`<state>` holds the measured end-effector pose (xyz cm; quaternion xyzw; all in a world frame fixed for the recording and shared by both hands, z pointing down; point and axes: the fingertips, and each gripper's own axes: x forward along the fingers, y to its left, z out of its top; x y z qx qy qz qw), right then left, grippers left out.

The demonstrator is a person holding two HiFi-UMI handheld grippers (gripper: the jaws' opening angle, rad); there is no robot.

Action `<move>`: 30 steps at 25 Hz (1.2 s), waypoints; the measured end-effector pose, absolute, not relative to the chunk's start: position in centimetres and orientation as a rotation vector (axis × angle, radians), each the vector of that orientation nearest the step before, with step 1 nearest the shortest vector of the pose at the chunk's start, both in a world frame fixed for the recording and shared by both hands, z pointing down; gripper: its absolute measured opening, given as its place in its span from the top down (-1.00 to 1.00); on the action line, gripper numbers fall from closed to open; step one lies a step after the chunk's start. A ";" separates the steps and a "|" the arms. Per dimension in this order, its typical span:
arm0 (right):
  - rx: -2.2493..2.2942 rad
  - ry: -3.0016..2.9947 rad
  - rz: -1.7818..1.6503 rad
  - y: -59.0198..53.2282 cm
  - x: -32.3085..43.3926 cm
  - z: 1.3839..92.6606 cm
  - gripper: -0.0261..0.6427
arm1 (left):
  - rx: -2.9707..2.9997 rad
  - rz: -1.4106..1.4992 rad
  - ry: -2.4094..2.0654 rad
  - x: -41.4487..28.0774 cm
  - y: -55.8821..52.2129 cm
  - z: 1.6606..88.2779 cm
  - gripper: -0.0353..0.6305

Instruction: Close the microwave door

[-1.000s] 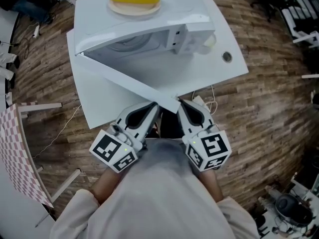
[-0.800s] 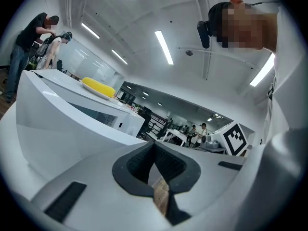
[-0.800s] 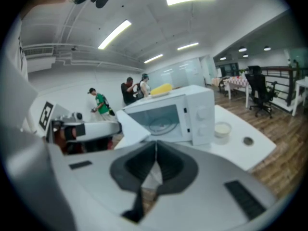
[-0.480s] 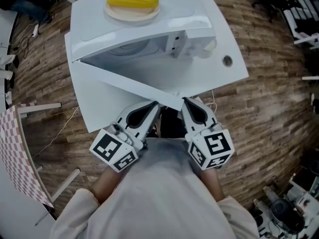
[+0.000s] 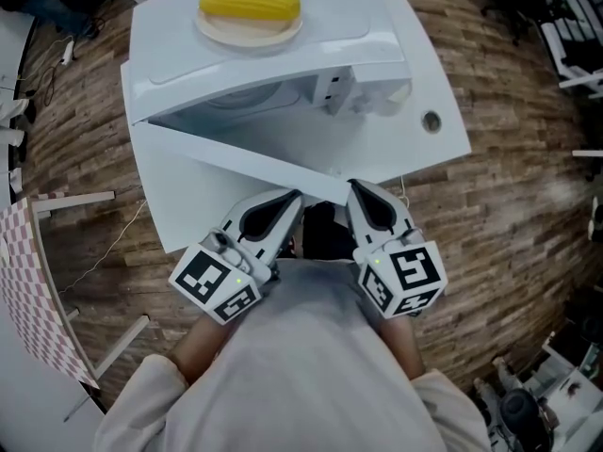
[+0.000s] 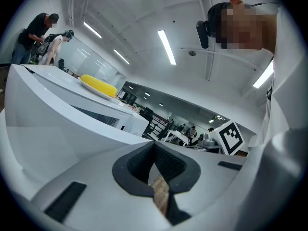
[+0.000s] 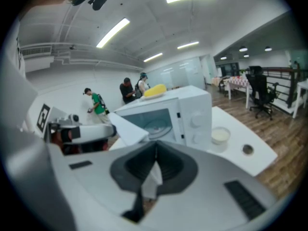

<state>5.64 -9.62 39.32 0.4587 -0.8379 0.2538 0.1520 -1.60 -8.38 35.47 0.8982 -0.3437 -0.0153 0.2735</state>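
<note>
Wooden floor (image 5: 509,215), white table (image 5: 426,69), open microwave (image 5: 320,28)

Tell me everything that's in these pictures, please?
microwave: one, white, on the table, its door swung open
corn cob: one, yellow, on the plate
plate: one, cream, on top of the microwave
cup: one, white, on the table right of the microwave
table: one, white, on the wooden floor
checked board: one, pink and white, far left
bystanders: at least three, one in green, far off
left tool: one, white, shut, by the door's edge
right tool: one, white, shut, by the door's free corner
</note>
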 end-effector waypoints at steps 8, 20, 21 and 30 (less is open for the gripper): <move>1.311 -2.415 0.728 -11.5 6.2 39.1 0.85 | 2.412 -0.042 -0.923 -0.8 -9.8 35.3 0.83; 1.267 -2.430 0.721 -13.6 6.5 39.1 0.85 | 2.401 -0.057 -0.949 -0.3 -11.5 35.2 0.84; 1.264 -2.434 0.721 -13.7 6.5 39.1 0.85 | 2.399 -0.059 -0.953 -0.3 -11.6 35.2 0.84; 1.210 -2.475 0.736 -14.9 6.5 39.1 0.85 | 2.382 -0.058 -0.987 0.2 -12.5 35.2 0.84</move>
